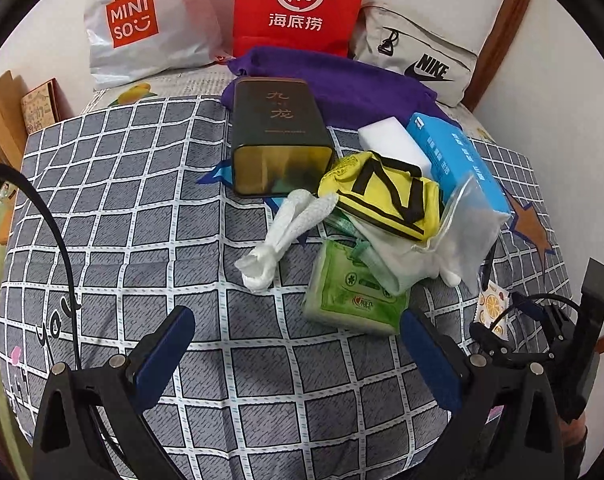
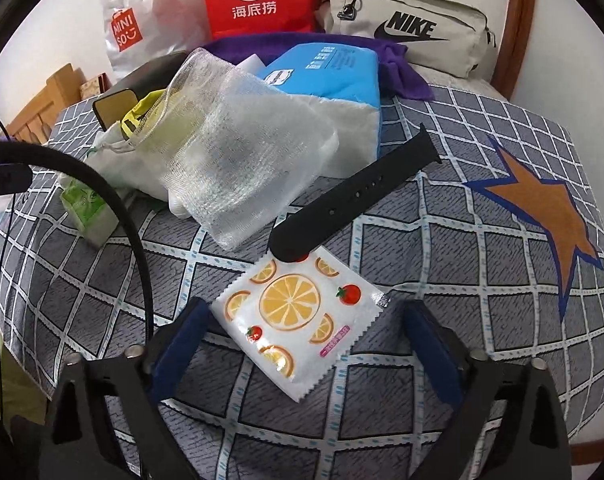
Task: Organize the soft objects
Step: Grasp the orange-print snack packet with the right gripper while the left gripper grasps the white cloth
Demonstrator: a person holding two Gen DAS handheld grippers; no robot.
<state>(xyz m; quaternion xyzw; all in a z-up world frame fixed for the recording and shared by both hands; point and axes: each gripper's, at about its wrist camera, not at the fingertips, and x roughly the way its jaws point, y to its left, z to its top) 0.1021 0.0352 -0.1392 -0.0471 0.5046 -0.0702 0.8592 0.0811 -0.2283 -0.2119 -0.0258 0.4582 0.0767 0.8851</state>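
Observation:
A pile of soft things lies on the checked bedspread [image 1: 142, 208]: a white knotted cloth [image 1: 282, 236], a green tissue pack [image 1: 350, 300], a yellow pouch [image 1: 386, 196], a mesh bag [image 2: 238, 148], a blue tissue pack [image 2: 326, 72], a white sponge [image 1: 394, 140] and a purple towel [image 1: 342, 80]. An orange-print sachet [image 2: 298, 320] lies between my right gripper's open fingers [image 2: 426, 344], with a black watch strap [image 2: 354, 196] just beyond it. My left gripper [image 1: 294, 344] is open and empty, short of the green pack. The right gripper also shows in the left wrist view [image 1: 542, 332].
A dark tin [image 1: 278, 136] lies on its side behind the pile. At the back stand a MINISO bag [image 1: 142, 24], a red paper bag [image 1: 298, 4] and a grey Nike pouch [image 1: 418, 52]. Wooden bed frame at the left [image 2: 42, 108].

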